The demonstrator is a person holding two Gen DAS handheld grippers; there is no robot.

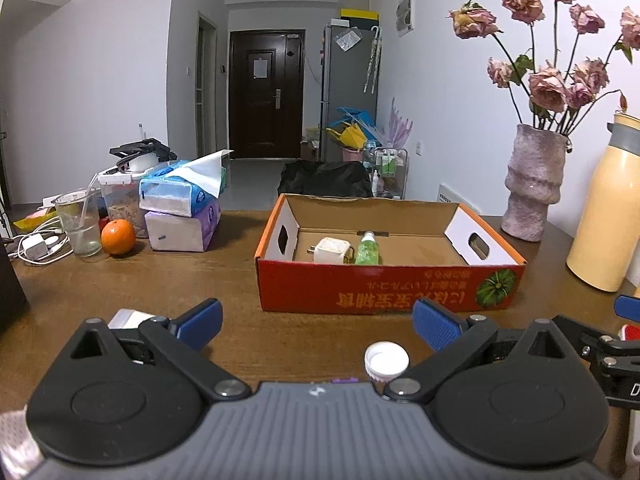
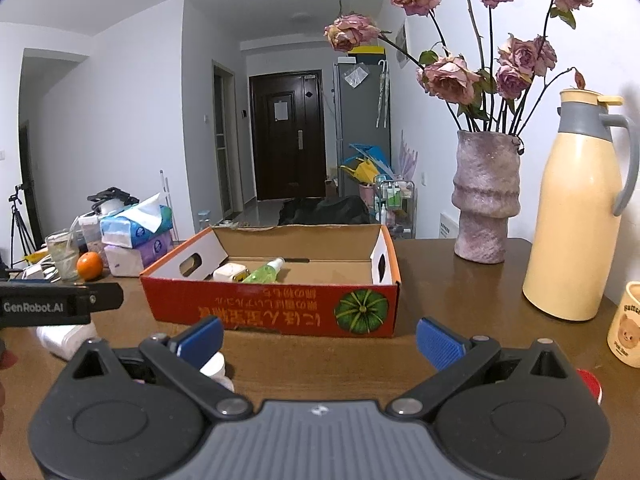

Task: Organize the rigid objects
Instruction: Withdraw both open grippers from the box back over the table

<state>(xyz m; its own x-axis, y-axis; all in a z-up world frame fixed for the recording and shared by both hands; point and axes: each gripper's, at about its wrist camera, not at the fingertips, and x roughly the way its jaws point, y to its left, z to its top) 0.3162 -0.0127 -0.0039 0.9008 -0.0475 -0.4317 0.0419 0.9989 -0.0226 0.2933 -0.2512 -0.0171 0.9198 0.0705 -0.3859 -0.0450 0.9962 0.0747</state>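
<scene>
An orange cardboard box (image 1: 390, 292) sits open on the brown table, also in the right wrist view (image 2: 276, 312). Inside lie a white charger plug (image 1: 333, 250) and a green bottle (image 1: 367, 252); both show in the right wrist view, plug (image 2: 231, 272) and bottle (image 2: 266, 272). My left gripper (image 1: 318, 320) is open and empty, short of the box. A white cap (image 1: 386, 361) lies just inside its right finger. My right gripper (image 2: 320, 340) is open and empty. A white bottle (image 2: 218, 368) lies partly hidden behind its left finger. A white object (image 2: 66, 340) lies at left.
Tissue packs (image 1: 182, 216), an orange (image 1: 118, 237), a glass with straw (image 1: 78, 224) and cables stand at far left. A vase of dried roses (image 2: 486, 200), a cream thermos (image 2: 576, 216) and a bear mug (image 2: 626, 324) stand at right. A red item (image 2: 591, 384) peeks out by the right finger.
</scene>
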